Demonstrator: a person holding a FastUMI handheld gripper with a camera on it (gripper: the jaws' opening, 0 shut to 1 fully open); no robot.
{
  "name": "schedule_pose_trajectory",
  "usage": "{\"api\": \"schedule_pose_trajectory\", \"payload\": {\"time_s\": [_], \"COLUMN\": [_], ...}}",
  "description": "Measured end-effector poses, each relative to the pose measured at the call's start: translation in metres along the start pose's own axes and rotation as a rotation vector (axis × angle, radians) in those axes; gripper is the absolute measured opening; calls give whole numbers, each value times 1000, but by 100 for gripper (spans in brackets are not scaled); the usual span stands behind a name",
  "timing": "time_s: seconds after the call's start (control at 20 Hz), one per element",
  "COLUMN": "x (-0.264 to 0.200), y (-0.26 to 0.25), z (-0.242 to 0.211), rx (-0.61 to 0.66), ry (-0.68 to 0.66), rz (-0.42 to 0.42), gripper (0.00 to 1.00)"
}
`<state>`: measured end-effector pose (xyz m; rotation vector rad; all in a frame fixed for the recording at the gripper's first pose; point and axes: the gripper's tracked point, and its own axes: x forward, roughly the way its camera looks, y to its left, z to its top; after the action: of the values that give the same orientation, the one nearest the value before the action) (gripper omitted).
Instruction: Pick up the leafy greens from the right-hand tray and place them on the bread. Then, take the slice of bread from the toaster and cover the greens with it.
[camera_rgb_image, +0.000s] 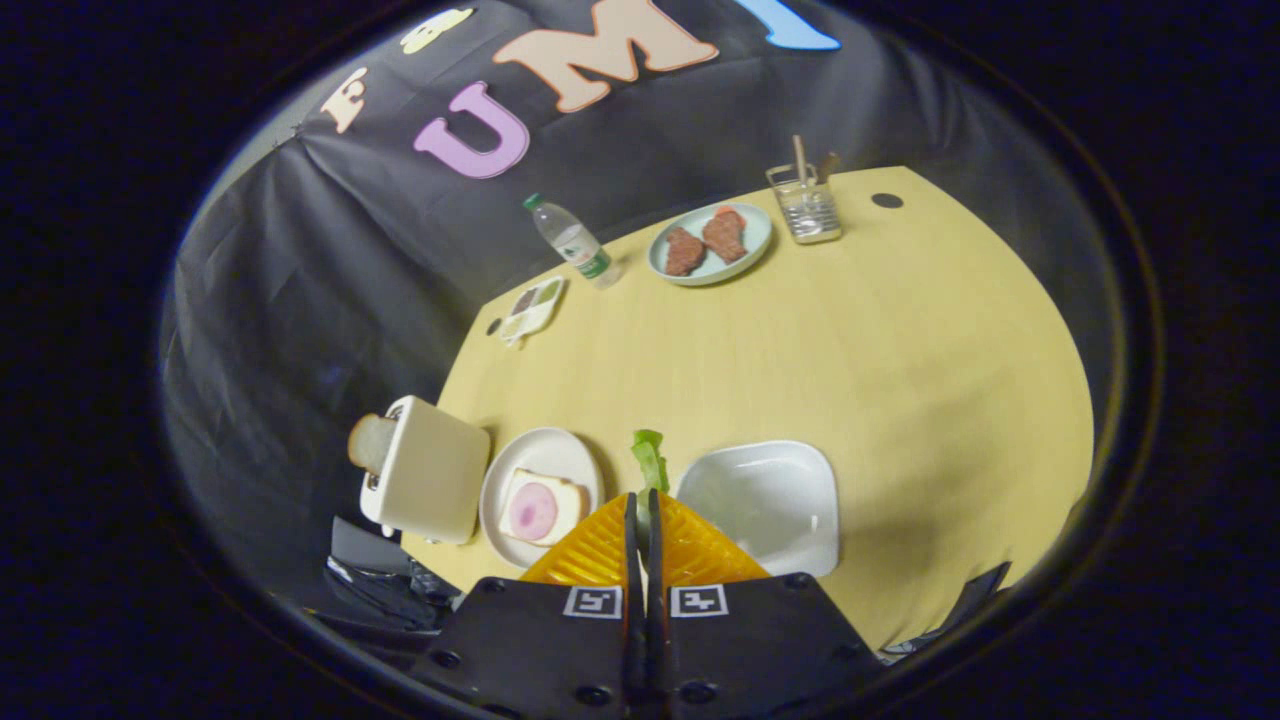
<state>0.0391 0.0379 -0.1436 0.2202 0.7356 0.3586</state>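
**Limp greens pinched in the gripper, over the gap between tray and plate**

The gripper (643, 500) has its two orange fingers pressed almost together, pinching the leafy greens (650, 458), whose ruffled tip pokes out just ahead of the fingertips. The greens hang above the tabletop (850, 340), between the white tray (765, 505) on the right, now bare, and the round plate (543, 478) on the left that carries the bread (545, 507) with a pink slice on top. The leaf is probably very light, soft and floppy; it may tear or slip, so a hold low on the stalk seems safest. The toaster (425, 483) stands just left of the plate, its slice of bread (371, 443) sticking out: stiffer, crumbly, best taken by the exposed edge
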Motion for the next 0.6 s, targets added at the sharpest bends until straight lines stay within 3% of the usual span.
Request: {"api": "schedule_pose_trajectory", "payload": {"time_s": [0.25, 0.6], "x": [15, 56], "y": [79, 168], "z": [-2, -23], "rx": [4, 9], "ry": [2, 35], "rz": [150, 278], "gripper": [4, 4]}}
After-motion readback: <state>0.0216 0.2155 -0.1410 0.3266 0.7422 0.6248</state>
